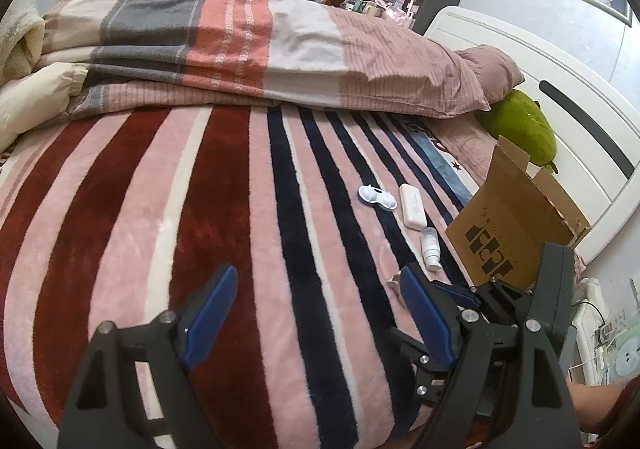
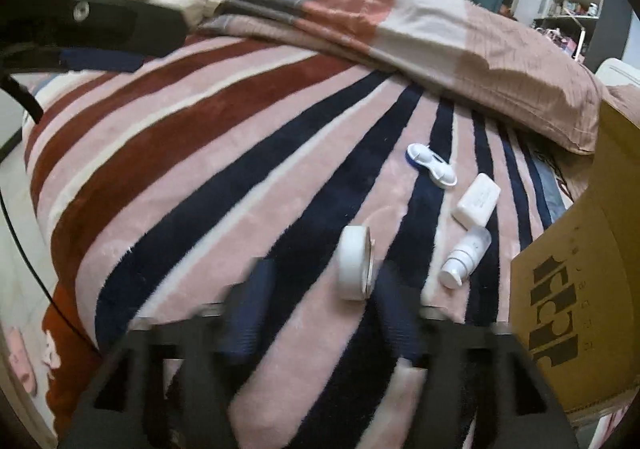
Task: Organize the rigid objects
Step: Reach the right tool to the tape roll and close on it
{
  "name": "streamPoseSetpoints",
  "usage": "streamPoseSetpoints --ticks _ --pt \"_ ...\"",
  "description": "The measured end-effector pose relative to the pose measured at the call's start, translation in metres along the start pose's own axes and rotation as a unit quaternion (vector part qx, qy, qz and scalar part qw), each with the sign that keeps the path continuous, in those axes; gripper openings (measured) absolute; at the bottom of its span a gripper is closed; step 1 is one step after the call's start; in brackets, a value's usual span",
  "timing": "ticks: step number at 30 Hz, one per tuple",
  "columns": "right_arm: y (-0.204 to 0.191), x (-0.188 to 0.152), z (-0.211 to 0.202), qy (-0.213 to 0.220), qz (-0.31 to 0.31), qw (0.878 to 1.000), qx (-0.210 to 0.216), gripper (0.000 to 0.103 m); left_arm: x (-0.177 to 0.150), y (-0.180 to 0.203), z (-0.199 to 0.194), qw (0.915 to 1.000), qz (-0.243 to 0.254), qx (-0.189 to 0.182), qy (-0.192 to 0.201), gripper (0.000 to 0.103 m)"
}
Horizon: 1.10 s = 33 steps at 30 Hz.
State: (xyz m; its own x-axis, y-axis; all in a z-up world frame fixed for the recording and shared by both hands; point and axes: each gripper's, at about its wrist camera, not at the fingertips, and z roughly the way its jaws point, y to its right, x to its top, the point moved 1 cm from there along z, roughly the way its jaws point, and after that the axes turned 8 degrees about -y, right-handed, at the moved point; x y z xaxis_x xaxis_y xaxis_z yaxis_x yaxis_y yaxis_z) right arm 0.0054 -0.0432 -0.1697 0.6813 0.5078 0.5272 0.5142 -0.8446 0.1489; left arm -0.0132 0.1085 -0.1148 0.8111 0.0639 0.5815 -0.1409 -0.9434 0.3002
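Observation:
Several white items lie on the striped blanket (image 2: pixel 200 153): a round white jar (image 2: pixel 354 267) on its side, a small pump bottle (image 2: pixel 466 257) (image 1: pixel 430 247), a white rectangular case (image 2: pixel 476 201) (image 1: pixel 412 206) and a white-and-blue clip-like piece (image 2: pixel 430 165) (image 1: pixel 377 197). A cardboard box (image 2: pixel 580 289) (image 1: pixel 516 225) stands at the right. My right gripper (image 2: pixel 320 297) is open; the jar lies between its fingers, close to the right one. My left gripper (image 1: pixel 316 305) is open and empty over the blanket, left of the items.
A folded quilt (image 1: pixel 240 37) and pillow (image 1: pixel 472 77) lie across the far side of the bed. A green plush toy (image 1: pixel 524 125) sits by the white headboard (image 1: pixel 560 89). Shelves and a curtain stand behind. The left gripper's arm shows at top left in the right wrist view (image 2: pixel 100 25).

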Motion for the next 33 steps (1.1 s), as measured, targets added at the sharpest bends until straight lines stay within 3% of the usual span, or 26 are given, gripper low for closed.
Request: streamPoseSetpoints --ticks 4,8,11,14,17,22,27,28,29,31,32,33 --pt "0.01 -0.003 0.011 -0.016 0.025 1.0 -0.003 0.063 -0.001 0.001 -0.001 1.0 0.001 0.001 -0.002 0.081" --pt "0.025 -0.006 0.007 -0.002 0.062 0.996 0.067 0.063 -0.001 0.003 -0.002 1.0 0.001 0.004 -0.002 0.081" --pt "0.028 -0.004 0.008 0.003 0.07 0.996 0.06 0.063 -0.001 0.005 -0.003 1.0 0.004 0.004 -0.002 0.081" --pt "0.025 -0.001 0.001 0.021 0.064 0.992 0.105 0.049 0.001 0.004 -0.004 1.0 0.004 0.005 -0.001 0.081" --pt "0.017 0.002 -0.004 0.03 0.052 0.987 0.148 0.045 0.002 0.004 -0.006 1.0 0.001 0.007 0.001 0.081" --pt "0.011 0.005 -0.005 0.035 0.042 0.992 0.11 0.046 0.001 0.002 -0.007 0.9999 -0.004 0.011 0.001 0.081" --pt "0.013 0.004 0.019 -0.007 0.048 0.994 0.093 0.049 0.0 -0.001 -0.007 0.9999 -0.008 0.012 -0.003 0.081" --pt "0.013 0.004 0.023 -0.008 0.048 0.995 0.087 0.047 0.0 -0.002 -0.008 0.9999 -0.008 0.012 -0.004 0.081" --pt "0.014 0.003 0.026 -0.005 0.048 0.995 0.082 0.034 0.0 -0.002 -0.008 0.9999 -0.007 0.012 -0.005 0.081" --pt "0.015 0.004 0.028 -0.004 0.044 0.996 0.073 0.025 0.001 -0.002 -0.008 0.9999 -0.007 0.01 -0.007 0.081" --pt "0.016 0.005 0.025 0.001 0.042 0.996 0.075 0.012 0.002 -0.001 -0.008 0.9999 -0.007 0.006 -0.008 0.081" --pt "0.016 0.006 0.023 0.003 0.04 0.996 0.078 0.011 0.003 0.0 -0.008 0.9999 -0.008 0.001 -0.008 0.081"
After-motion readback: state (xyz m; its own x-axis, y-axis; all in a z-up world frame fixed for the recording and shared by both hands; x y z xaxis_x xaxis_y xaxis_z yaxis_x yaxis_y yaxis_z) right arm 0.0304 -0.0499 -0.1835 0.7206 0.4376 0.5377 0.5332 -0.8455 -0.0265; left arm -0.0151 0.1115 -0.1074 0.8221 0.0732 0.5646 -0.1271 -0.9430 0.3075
